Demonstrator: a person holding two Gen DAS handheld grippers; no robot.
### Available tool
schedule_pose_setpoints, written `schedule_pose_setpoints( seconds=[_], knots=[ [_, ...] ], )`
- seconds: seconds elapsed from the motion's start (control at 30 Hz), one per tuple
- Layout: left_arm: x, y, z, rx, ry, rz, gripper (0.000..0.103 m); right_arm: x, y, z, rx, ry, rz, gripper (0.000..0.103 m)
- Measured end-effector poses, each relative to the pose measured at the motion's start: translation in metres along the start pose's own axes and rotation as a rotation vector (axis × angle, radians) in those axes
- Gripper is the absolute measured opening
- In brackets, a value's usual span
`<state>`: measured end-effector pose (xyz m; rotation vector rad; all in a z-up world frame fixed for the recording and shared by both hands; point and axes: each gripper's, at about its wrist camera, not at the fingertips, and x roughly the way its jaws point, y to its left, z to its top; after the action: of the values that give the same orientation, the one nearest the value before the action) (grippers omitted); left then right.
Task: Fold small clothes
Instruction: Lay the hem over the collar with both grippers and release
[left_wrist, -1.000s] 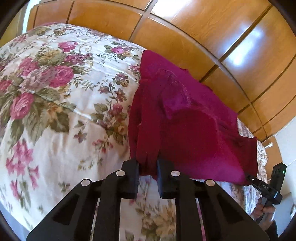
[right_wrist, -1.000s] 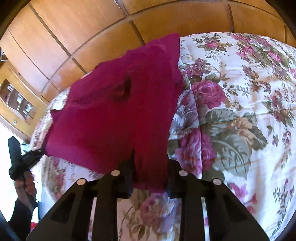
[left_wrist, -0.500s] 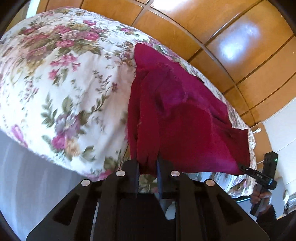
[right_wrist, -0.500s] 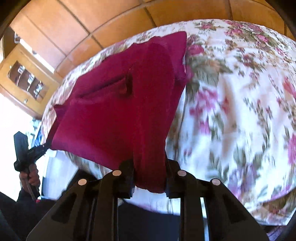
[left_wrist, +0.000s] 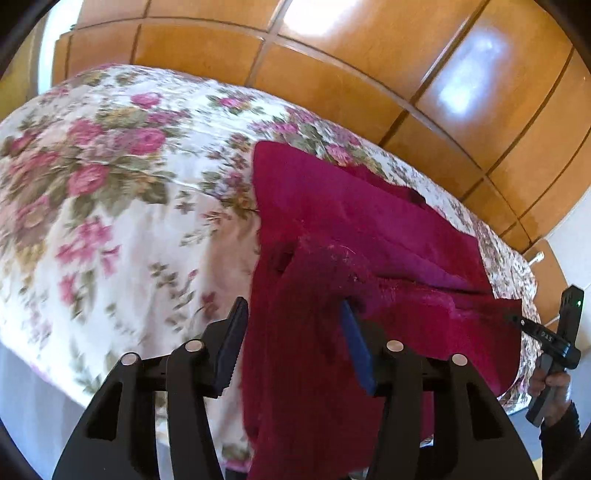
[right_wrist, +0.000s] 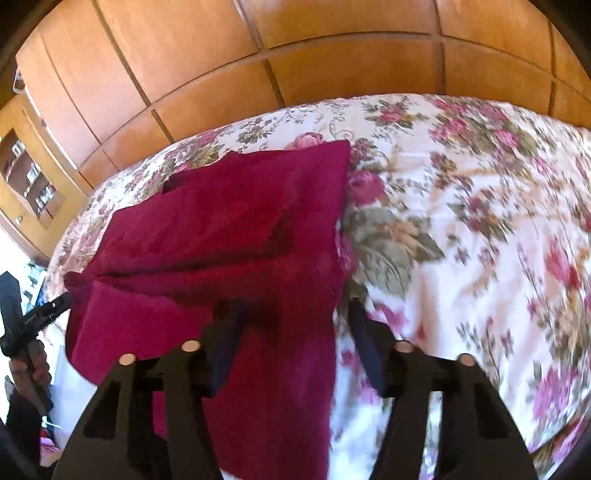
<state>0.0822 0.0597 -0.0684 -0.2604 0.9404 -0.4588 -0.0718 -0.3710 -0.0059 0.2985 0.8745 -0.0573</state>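
A dark red garment (left_wrist: 354, 236) lies folded on the floral bedspread (left_wrist: 110, 184), its near part draped over the bed's front edge. It also shows in the right wrist view (right_wrist: 229, 229). My left gripper (left_wrist: 293, 317) is open, its jaws wide apart with the hanging cloth between them. My right gripper (right_wrist: 295, 317) is open too, its jaws standing either side of the garment's near right edge. The right gripper (left_wrist: 546, 336) shows in the left wrist view at the garment's right corner. The left gripper (right_wrist: 33, 317) shows in the right wrist view at its left corner.
Wooden wardrobe doors (left_wrist: 369, 74) stand behind the bed. The bedspread (right_wrist: 480, 221) stretches wide to the right of the garment. A glazed cabinet (right_wrist: 29, 181) stands at the far left in the right wrist view.
Both grippers have opened and let go of the garment's near edge. The garment now lies folded on the bed and hangs over its front edge.
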Motion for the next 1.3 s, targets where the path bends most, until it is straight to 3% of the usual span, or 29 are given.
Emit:
schedule_pose_setpoints(
  seconds=[0.03,0.07,0.1,0.3,0.5,0.73,0.9,1.1,1.17,1.23,1.3],
  knots=[
    [0.005,-0.001,0.002,0.000,0.006,0.002,0.025,0.002,0.002,0.001,-0.006,0.005,-0.008,0.035],
    [0.006,-0.002,0.003,0.001,0.005,0.016,0.012,0.002,0.003,0.002,-0.012,0.010,-0.017,0.019],
    [0.003,-0.003,0.002,0.001,-0.006,0.019,0.010,-0.001,0.005,0.002,-0.018,0.007,-0.013,0.010],
    [-0.053,-0.003,0.003,-0.046,-0.142,-0.109,0.009,-0.049,0.019,0.011,-0.054,-0.066,0.090,0.008],
    [-0.071,-0.014,0.025,-0.015,-0.216,-0.108,0.009,-0.068,0.022,0.052,-0.004,-0.166,0.174,0.008],
    [-0.036,-0.012,0.088,-0.003,-0.238,-0.048,0.009,-0.018,0.021,0.121,0.027,-0.174,0.129,0.008],
    [0.011,-0.009,0.129,0.011,-0.203,0.024,0.009,0.040,0.012,0.164,0.054,-0.131,0.061,0.008],
    [0.082,0.009,0.156,-0.037,-0.117,0.133,0.009,0.117,-0.001,0.177,0.078,-0.021,-0.023,0.008],
    [0.110,0.016,0.157,-0.048,-0.054,0.170,0.009,0.134,-0.004,0.174,0.077,0.021,-0.050,0.009],
    [0.126,0.020,0.153,-0.041,-0.011,0.222,0.015,0.141,-0.008,0.170,0.079,0.045,-0.057,0.017],
    [0.123,0.022,0.151,-0.050,-0.014,0.212,0.020,0.130,-0.010,0.166,0.085,0.030,-0.033,0.036]
  ],
)
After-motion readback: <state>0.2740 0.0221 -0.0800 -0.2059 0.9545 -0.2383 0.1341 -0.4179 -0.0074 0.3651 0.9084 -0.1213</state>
